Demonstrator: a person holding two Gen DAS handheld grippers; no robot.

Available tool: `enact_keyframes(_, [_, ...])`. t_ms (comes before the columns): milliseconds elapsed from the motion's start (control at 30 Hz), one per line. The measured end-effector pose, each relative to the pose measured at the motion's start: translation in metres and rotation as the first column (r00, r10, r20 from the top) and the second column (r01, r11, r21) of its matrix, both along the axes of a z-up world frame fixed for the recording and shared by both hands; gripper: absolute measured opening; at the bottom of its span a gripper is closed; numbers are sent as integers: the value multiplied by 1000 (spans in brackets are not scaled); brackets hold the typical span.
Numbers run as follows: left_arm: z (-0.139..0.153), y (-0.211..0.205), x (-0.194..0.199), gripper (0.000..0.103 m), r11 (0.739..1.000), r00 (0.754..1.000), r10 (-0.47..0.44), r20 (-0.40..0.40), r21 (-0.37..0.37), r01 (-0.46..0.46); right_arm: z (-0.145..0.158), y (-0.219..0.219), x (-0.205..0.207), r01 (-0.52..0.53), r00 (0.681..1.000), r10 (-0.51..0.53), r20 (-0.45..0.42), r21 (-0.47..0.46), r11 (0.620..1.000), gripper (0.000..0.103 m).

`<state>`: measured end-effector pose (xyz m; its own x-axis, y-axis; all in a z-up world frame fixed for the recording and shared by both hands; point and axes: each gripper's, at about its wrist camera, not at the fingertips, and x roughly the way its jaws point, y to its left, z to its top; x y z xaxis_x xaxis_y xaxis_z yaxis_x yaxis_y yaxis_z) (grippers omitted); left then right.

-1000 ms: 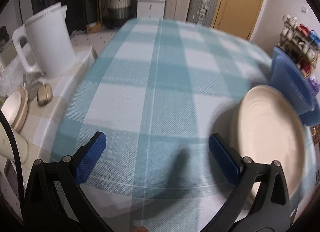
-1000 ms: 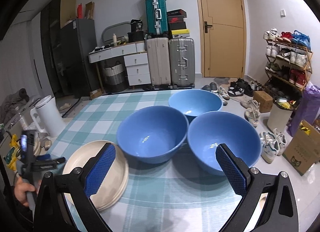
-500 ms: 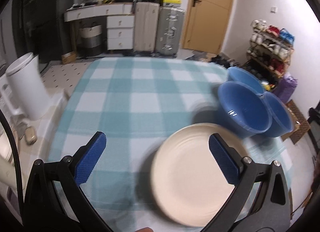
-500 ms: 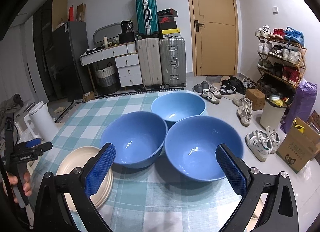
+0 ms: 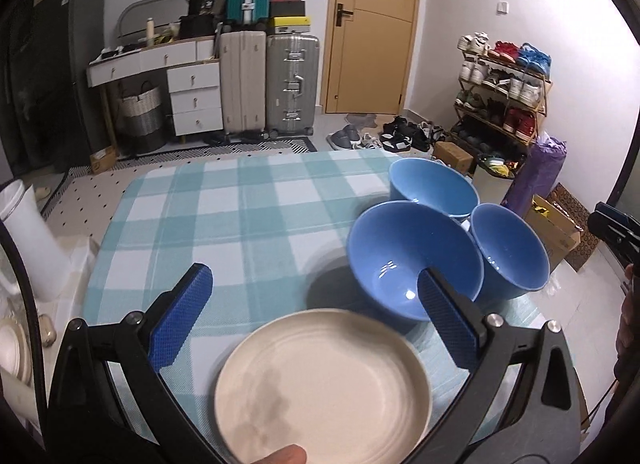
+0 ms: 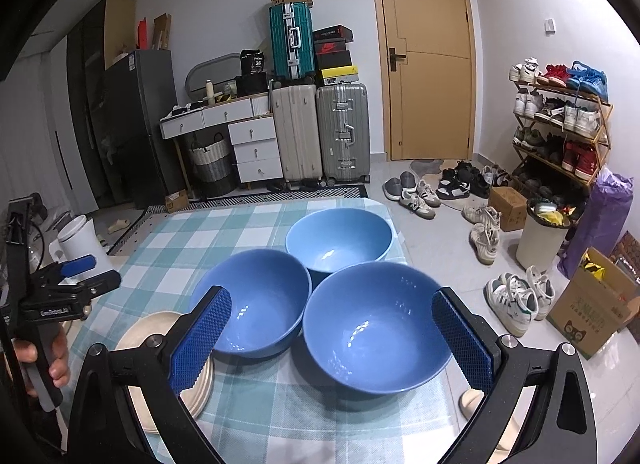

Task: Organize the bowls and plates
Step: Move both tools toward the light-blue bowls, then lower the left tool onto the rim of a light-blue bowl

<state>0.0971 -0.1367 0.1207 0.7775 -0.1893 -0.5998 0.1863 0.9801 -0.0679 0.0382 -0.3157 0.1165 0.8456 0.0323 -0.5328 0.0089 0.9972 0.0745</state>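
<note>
A stack of cream plates (image 5: 324,380) lies at the near edge of the checked tablecloth (image 5: 224,220); it also shows in the right wrist view (image 6: 152,336). Three blue bowls sit in a cluster to its right: a near-left bowl (image 5: 412,260) (image 6: 256,300), a near-right bowl (image 5: 508,248) (image 6: 376,332) and a far bowl (image 5: 432,188) (image 6: 340,240). My left gripper (image 5: 316,324) is open, above the plates. My right gripper (image 6: 330,340) is open, straddling the near-right bowl from above.
A white kettle (image 5: 24,240) stands off the table's left side. Beyond the far table edge are suitcases (image 6: 320,132), white drawers (image 6: 240,144) and a door. A shoe rack (image 6: 560,124), bin and boxes stand on the right.
The left gripper has swung right, from the bare cloth to over the plates, with the bowls coming into view. The right gripper has moved nearer over the bowls.
</note>
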Motion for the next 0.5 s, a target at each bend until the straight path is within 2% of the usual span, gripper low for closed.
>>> enact_keyframes(500, [27, -78, 43, 103, 993, 993, -121, -6, 2, 121, 16, -32, 36, -2, 999, 3, -36, 25, 1000, 102])
